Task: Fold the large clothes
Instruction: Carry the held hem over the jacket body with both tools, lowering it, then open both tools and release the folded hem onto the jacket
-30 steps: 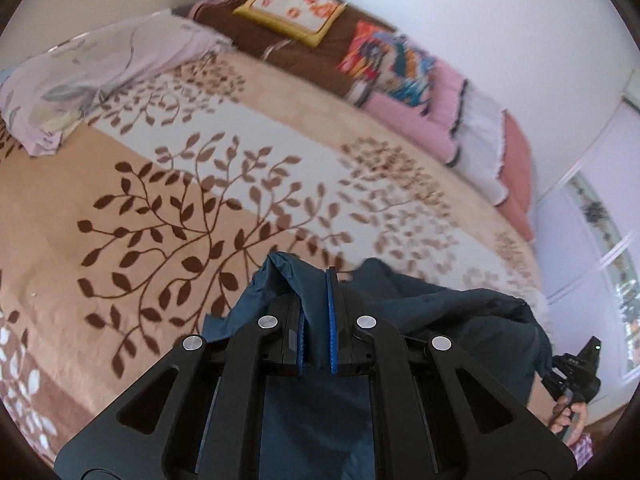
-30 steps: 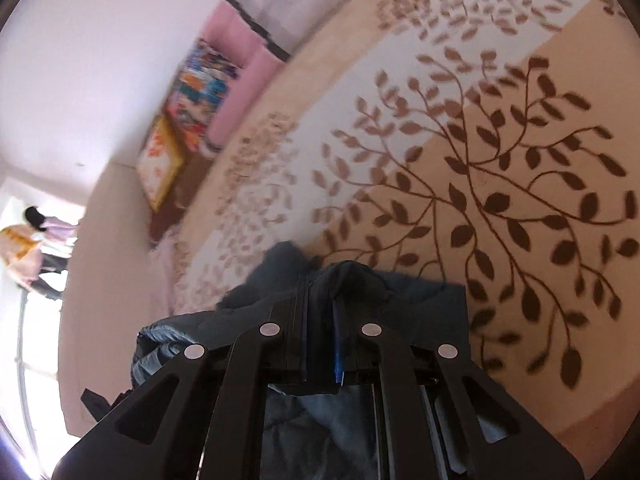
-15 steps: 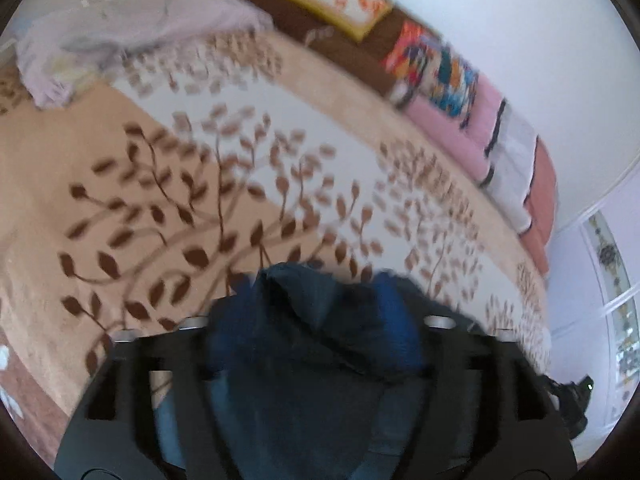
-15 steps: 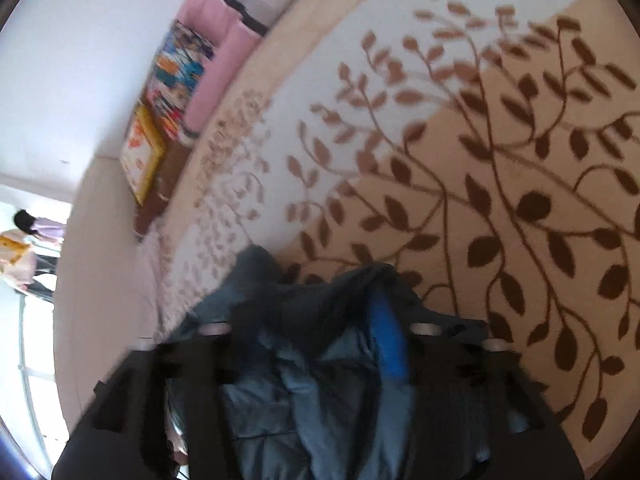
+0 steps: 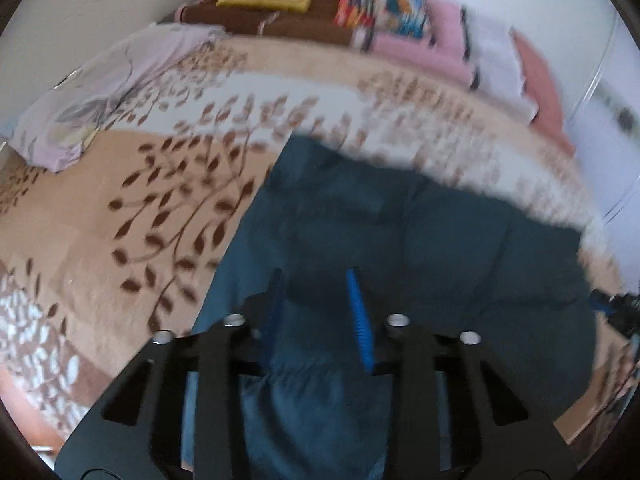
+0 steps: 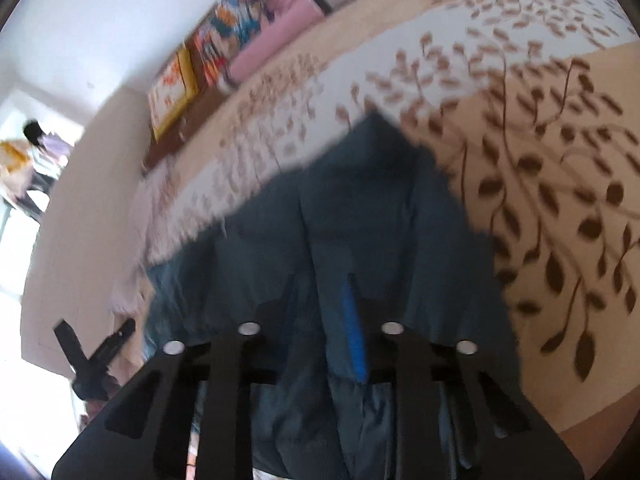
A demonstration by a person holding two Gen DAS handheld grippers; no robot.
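Bed cover (image 5: pixel 132 216): beige with a brown leaf print, stretching ahead of and to both sides of your grippers; it serves as your folding surface.

Dark blue garment (image 5: pixel 400 248): a large padded piece, lying spread on the cover directly under and ahead of both grippers. Its far edge reads as one fairly straight line, so you appear to have one fold laid down. It is still a broad panel; further folds and a tidy-up look outstanding.

Pillows and folded bedding (image 5: pixel 404 20): stacked along the wall, well beyond the garment.

Left gripper (image 5: pixel 318 312): jaws narrowing with a clear gap, hovering over the cloth; nothing visibly pinched.

Right gripper (image 6: pixel 320 312): jaws also closing, gap visible, cloth beneath; blur hides whether the pads touch it.
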